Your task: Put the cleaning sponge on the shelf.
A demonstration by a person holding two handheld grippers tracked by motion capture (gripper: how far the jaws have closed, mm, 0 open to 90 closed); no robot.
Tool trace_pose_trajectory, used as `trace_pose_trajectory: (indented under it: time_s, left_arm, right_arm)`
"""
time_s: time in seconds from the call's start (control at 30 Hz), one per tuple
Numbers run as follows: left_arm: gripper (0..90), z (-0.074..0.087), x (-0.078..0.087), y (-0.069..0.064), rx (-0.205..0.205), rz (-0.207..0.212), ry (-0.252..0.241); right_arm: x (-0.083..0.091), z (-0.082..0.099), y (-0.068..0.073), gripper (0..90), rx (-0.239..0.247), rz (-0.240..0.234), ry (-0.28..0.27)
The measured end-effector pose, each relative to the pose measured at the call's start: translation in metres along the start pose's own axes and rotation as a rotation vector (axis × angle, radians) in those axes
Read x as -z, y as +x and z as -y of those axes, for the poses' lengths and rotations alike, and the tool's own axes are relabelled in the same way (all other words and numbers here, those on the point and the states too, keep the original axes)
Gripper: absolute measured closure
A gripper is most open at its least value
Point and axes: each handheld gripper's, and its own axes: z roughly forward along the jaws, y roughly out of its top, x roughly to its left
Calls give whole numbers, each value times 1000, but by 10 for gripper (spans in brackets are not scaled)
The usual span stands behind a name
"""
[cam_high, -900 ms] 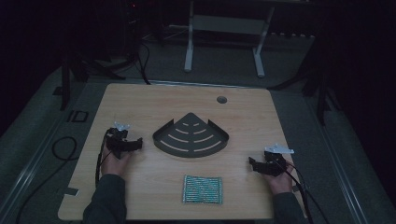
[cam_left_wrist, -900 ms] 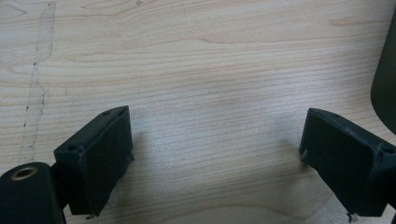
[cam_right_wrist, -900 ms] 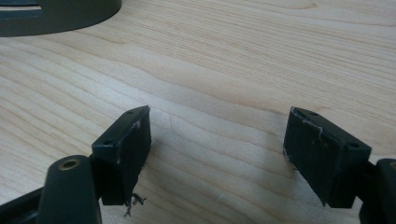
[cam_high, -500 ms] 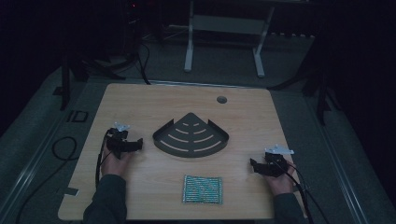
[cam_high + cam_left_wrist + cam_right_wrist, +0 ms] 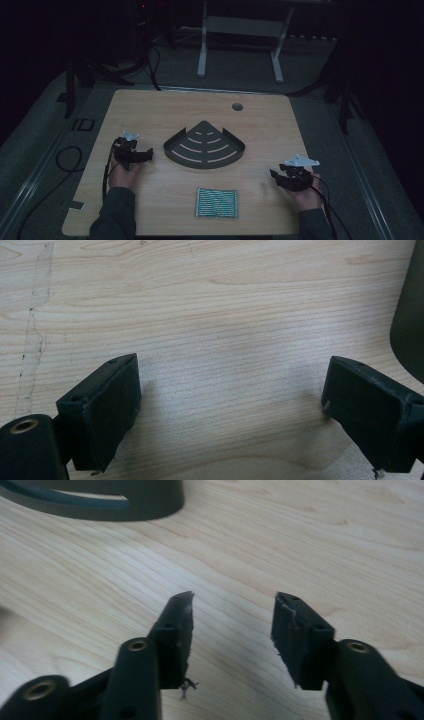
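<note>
Two grippers — left gripper [image 5: 144, 156] wide, right gripper [image 5: 276, 176] half-spread, both empty — flank one corner shelf [image 5: 205, 147], one sponge [image 5: 216, 202].

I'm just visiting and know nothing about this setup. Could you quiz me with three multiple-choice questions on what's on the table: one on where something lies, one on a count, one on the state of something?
1. Where does the dark fan-shaped tray lie?
A. near the middle of the table, between the two grippers
B. at the table's near left corner
C. on the floor

2. How many curved slots are cut in the tray's floor?
A. one
B. several
C. none

3. How do the left gripper and right gripper stand?
A. both clamped on the tray
B. both open with bare wood between the jaws
C. both gripping the green mesh pad

Answers: 1 A, the high view shows it centred between the hands. 2 B, pale arcs show through its floor. 3 B, each gripper view shows only wood grain in the gap.
</note>
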Motion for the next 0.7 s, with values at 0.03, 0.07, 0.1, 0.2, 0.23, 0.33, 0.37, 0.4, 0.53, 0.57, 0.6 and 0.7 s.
trace_pose_trajectory:
  time_s: [0.03, 0.07, 0.1, 0.2, 0.23, 0.33, 0.37, 0.4, 0.53, 0.57, 0.6, 0.7]
  left_arm:
    - [93, 0, 0, 0, 0, 0, 0]
    - [94, 0, 0, 0, 0, 0, 0]
    - [94, 0, 0, 0, 0, 0, 0]
    - [94, 0, 0, 0, 0, 0, 0]
    - [94, 0, 0, 0, 0, 0, 0]
    - [93, 0, 0, 0, 0, 0, 0]
    - [94, 0, 0, 0, 0, 0, 0]
    - [94, 0, 0, 0, 0, 0, 1]
    - [94, 0, 0, 0, 0, 0, 0]
    - [94, 0, 0, 0, 0, 0, 0]
    - [94, 0, 0, 0, 0, 0, 0]
    - [94, 0, 0, 0, 0, 0, 0]
  right_arm:
    - [0, 0, 0, 547, 0, 0, 0]
    - [3, -4, 4, 598, 20, -25, -7]
    - [4, -6, 6, 623, 31, -37, -10]
    - [7, -12, 14, 696, 68, -67, -13]
    - [8, -14, 17, 721, 83, -77, -12]
    - [9, -21, 26, 800, 153, -96, 5]
    - [10, -23, 30, 821, 174, -101, 10]
    - [10, -23, 30, 821, 174, -101, 10]
    - [12, -33, 45, 869, 251, -127, 28]
    - [11, -37, 53, 891, 289, -141, 43]
    - [10, -38, 56, 897, 302, -148, 50]
    - [8, -41, 63, 899, 331, -175, 64]
